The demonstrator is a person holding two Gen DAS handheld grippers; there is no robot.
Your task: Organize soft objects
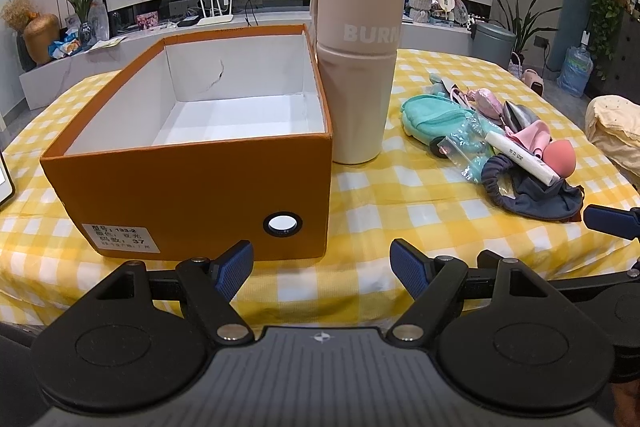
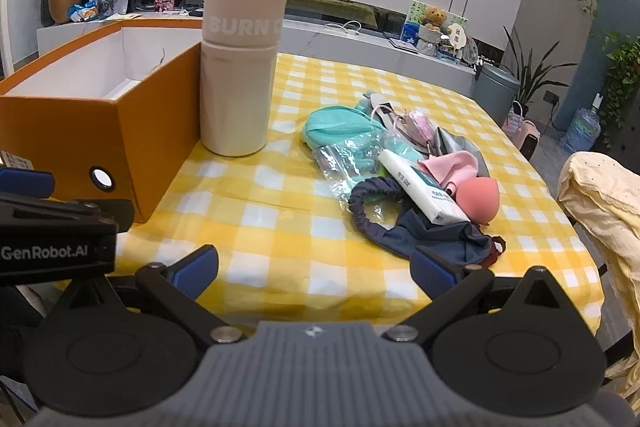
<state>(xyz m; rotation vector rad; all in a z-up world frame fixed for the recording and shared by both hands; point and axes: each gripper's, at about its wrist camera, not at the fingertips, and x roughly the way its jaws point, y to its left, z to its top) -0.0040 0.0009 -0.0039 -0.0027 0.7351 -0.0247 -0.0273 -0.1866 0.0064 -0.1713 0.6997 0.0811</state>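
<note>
An orange box (image 1: 192,183) with a white, empty inside stands on the yellow checked tablecloth (image 1: 360,211); it shows at the left (image 2: 120,131) in the right wrist view. A pile of soft things lies right of it: a teal pouch (image 2: 340,125), a dark blue elastic cloth (image 2: 420,231), a pink sponge (image 2: 478,201), a pink cloth (image 2: 456,163) and a white tube (image 2: 416,187). My left gripper (image 1: 322,269) hangs open at the table's near edge, in front of the box. My right gripper (image 2: 316,267) is open too, just short of the blue cloth.
A tall pink bottle (image 1: 360,67) stands between the box and the pile, close against the box's right wall. A cream cushion (image 2: 600,195) lies off the table's right edge. A TV wall and shelf with plants lie beyond.
</note>
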